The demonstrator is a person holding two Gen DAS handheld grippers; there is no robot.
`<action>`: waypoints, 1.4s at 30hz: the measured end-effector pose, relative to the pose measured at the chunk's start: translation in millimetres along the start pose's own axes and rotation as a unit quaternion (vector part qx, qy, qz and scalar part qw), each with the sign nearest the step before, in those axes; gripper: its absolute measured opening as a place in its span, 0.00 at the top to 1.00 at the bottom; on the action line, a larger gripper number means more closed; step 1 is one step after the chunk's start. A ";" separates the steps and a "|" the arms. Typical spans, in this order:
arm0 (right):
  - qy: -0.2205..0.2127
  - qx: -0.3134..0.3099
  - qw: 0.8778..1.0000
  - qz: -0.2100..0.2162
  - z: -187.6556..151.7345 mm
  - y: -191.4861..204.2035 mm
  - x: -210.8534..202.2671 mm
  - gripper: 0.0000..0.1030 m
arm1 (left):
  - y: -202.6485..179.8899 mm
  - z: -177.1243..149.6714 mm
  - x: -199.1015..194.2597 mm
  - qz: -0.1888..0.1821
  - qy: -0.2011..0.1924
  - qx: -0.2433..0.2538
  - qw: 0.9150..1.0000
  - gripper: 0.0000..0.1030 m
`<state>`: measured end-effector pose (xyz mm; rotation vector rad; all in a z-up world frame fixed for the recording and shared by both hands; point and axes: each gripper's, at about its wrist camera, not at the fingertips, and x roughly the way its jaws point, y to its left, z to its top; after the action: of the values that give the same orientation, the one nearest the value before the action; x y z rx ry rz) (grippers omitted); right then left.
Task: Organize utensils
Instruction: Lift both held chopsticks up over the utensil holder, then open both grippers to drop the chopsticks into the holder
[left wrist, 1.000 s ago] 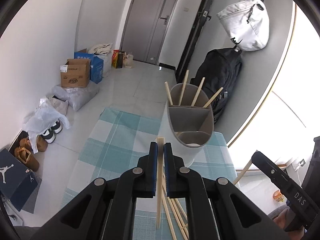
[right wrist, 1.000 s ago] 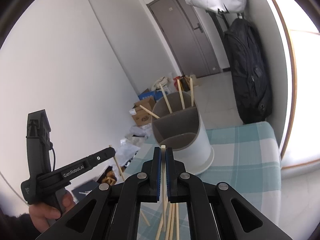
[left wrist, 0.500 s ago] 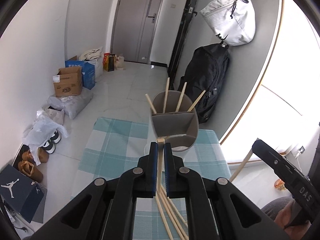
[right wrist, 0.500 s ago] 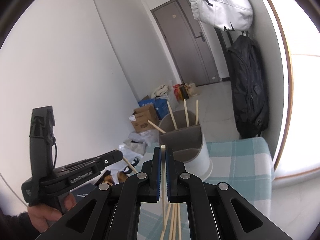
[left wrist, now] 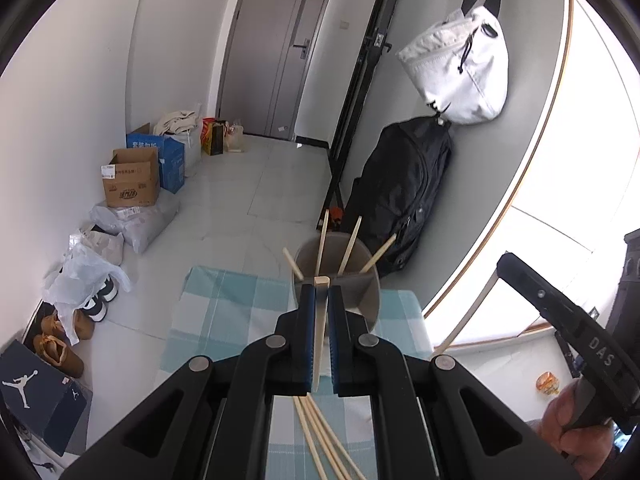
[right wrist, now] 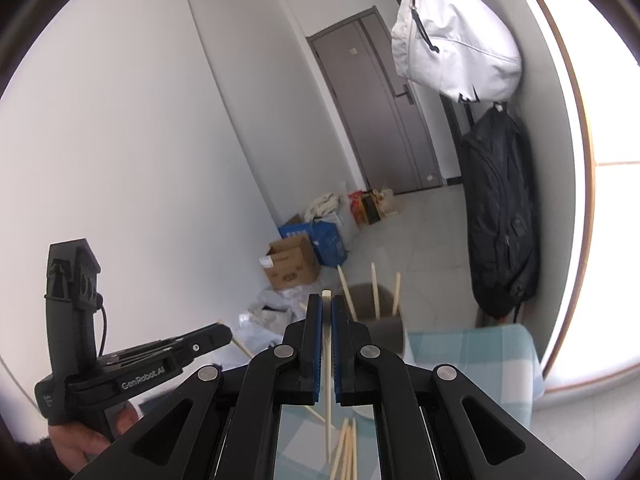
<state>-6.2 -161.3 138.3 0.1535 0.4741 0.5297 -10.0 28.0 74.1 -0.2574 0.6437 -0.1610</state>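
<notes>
My left gripper (left wrist: 321, 294) is shut on a pale wooden chopstick (left wrist: 319, 336) that hangs upright between its blue pads. My right gripper (right wrist: 326, 302) is likewise shut on another chopstick (right wrist: 327, 384), held upright. Both are lifted above the table, short of a grey utensil holder (left wrist: 366, 294) with several chopsticks leaning in it; the holder (right wrist: 386, 330) also shows in the right wrist view. Loose chopsticks (left wrist: 320, 436) lie on the teal checked cloth (left wrist: 228, 304) below the jaws. Each view catches the other gripper held in a hand at its edge.
Beyond the table's far edge lies a tiled floor with cardboard boxes (left wrist: 130, 180), bags and shoes (left wrist: 96, 304) along the left wall. A black backpack (left wrist: 404, 196) and a white bag (left wrist: 460, 76) hang at the right. A bright window (left wrist: 580, 200) borders the table's right side.
Both grippers have risen with their chopsticks, so the holder and the cloth sit lower and smaller in both views. The chopstick tips have lifted clear of the loose pile.
</notes>
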 end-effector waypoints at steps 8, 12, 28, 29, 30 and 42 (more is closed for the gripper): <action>-0.011 0.003 1.000 0.003 35.6 -3.3 17.4 0.97 | -2.5 35.4 -3.6 0.000 -0.010 -0.013 1.000 0.98; -0.022 0.007 1.000 0.004 58.5 -5.7 24.4 0.97 | -1.6 55.9 -6.2 -0.004 -0.023 -0.027 0.999 0.98; -0.035 -0.019 0.999 -0.027 107.7 -21.1 81.7 0.97 | -9.9 107.4 31.1 -0.003 -0.026 -0.009 1.000 0.98; -0.033 -0.021 0.999 -0.029 107.2 -22.4 84.9 0.97 | -9.8 107.6 34.0 -0.003 -0.024 -0.008 1.000 0.98; -0.031 -0.022 0.999 -0.032 106.9 -24.2 90.1 0.97 | -9.6 107.0 39.6 -0.004 -0.019 -0.006 1.000 0.98; -0.003 -0.027 0.999 -0.040 89.4 -45.1 127.6 0.97 | 0.5 93.9 80.9 -0.007 0.031 -0.002 1.000 0.98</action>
<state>153.1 -135.4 155.0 0.0833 0.4577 0.4639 111.2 27.6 100.0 -0.2618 0.7030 -0.1814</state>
